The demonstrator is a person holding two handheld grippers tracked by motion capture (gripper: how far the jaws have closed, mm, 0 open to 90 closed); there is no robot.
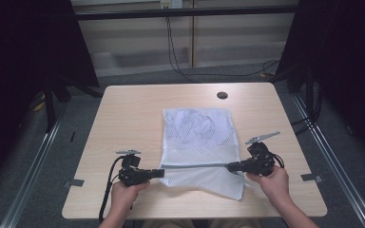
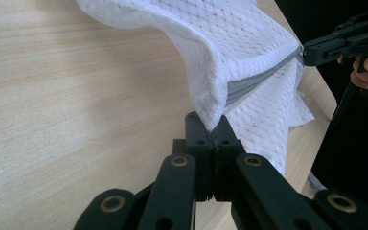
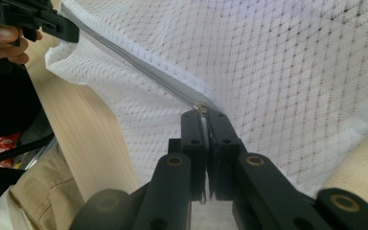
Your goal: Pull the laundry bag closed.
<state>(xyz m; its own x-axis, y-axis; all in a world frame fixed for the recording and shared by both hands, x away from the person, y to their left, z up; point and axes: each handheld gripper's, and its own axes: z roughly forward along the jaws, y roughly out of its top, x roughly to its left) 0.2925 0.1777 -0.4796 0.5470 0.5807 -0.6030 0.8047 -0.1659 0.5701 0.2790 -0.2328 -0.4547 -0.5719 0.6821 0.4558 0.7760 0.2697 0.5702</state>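
The mesh laundry bag lies on the desk, stretched between our two sets of fingers. Our left gripper pinches the bag's corner fabric; our right gripper clamps the zipper pull at the grey zipper.

bare table left of mesh bag, small dark hole beyond it
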